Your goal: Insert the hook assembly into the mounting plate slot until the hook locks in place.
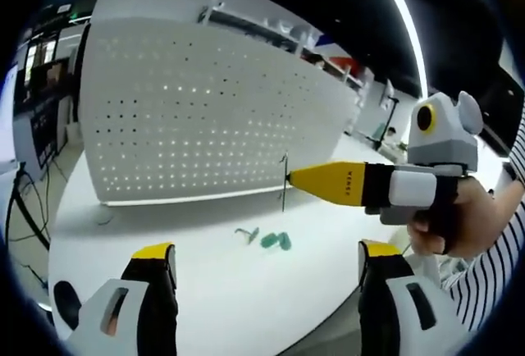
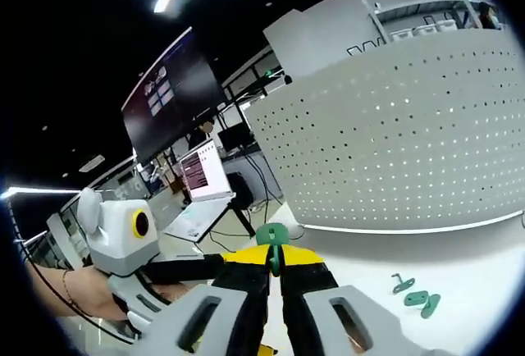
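Grippers: your left gripper (image 1: 261,259) sits low in the left gripper view, jaws wide apart, holding nothing. Your right gripper (image 2: 276,267) is pinched tight on the green hook (image 2: 271,241), low in the middle of the right gripper view.
Board: the white board with holes (image 1: 197,118) stands in the left and middle of the left gripper view. The hook's thin wire (image 1: 284,182) is near its bottom right corner.
Spare parts: more green bits (image 1: 275,240) lie on the white table (image 1: 205,290), below the middle.
Risk: I think the thin wire could miss its hole or bend if you push it in crooked.
Writing: small letters on the yellow jaw (image 1: 332,182), right of middle, too tiny to read.
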Available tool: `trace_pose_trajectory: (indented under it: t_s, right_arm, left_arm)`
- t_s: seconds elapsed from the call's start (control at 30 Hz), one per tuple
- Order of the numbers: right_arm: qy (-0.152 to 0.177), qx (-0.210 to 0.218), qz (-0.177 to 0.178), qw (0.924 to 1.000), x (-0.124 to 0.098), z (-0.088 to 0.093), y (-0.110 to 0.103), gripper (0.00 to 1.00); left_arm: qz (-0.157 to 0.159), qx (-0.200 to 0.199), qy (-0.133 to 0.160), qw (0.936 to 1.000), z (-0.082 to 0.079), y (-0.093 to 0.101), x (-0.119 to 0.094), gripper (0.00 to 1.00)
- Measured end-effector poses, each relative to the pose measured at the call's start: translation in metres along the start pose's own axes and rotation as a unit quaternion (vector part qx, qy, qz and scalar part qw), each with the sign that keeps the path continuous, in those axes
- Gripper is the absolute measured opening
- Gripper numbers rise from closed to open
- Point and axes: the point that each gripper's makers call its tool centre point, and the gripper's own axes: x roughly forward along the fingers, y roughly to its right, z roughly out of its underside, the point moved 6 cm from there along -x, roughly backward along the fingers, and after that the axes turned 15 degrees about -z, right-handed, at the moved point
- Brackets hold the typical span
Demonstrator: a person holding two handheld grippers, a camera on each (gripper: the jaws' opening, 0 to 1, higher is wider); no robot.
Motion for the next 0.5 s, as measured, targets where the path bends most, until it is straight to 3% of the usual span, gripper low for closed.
trace_pose_trajectory:
  t_s: [0.5]
  right_arm:
    - [0.016, -0.017, 0.015, 0.9996, 0.0005, -0.0083, 0.0071, 0.00]
  left_arm:
    - [-0.005, 0.006, 0.006, 0.9999, -0.0013, -0.0006, 0.0015, 1.00]
